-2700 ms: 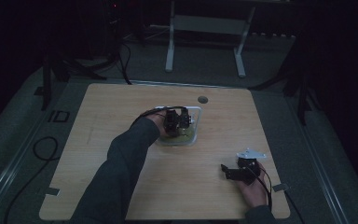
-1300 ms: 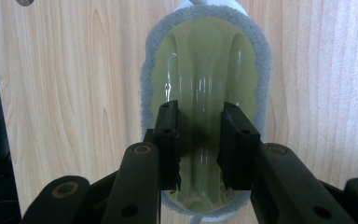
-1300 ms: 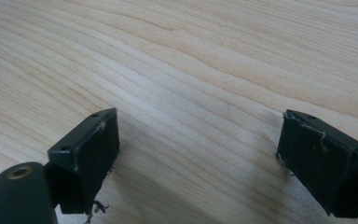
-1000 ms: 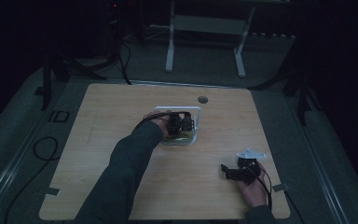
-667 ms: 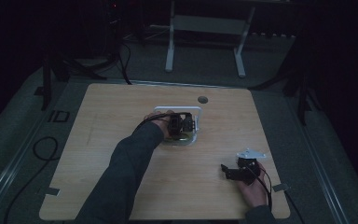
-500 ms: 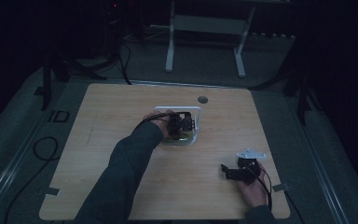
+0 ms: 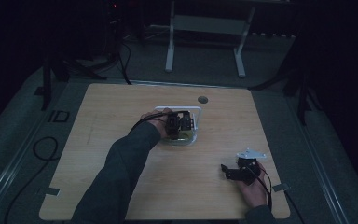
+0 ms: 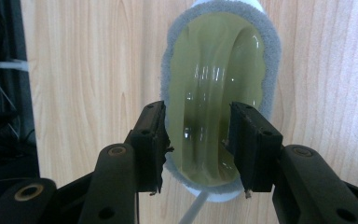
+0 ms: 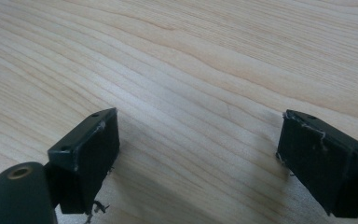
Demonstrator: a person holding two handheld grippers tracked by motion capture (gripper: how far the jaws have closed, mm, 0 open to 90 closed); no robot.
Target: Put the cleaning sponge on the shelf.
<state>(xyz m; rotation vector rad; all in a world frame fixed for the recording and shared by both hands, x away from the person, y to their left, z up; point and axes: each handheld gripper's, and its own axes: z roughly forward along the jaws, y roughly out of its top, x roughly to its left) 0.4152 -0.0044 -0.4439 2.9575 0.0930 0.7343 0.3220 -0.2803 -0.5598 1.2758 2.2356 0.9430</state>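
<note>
A clear container point(image 7: 195, 139) with a white rim stands at the table's middle. In it lies a yellow-green pad point(image 8: 214, 70) with a fuzzy grey edge, glossy with reflections. My left gripper point(image 7: 185, 122) points down over it. In the left gripper view the left gripper point(image 8: 198, 140) has just been opening its jaws; they stand apart above the pad and the pads press on nothing. My right gripper point(image 7: 224, 170) rests near the front right of the table point(image 7: 121, 107), held by a hand. In the right gripper view the right gripper point(image 9: 199, 119) is open wide over bare wood.
A round hole point(image 7: 203, 99) sits in the table behind the container. White stand legs point(image 7: 170, 42) rise beyond the far edge. A dark cable point(image 7: 42, 149) loops on the floor at the left. Bare wood lies between the two hands.
The left hand has stayed over the container with only a slight shift. The right hand and its gripper have not moved.
</note>
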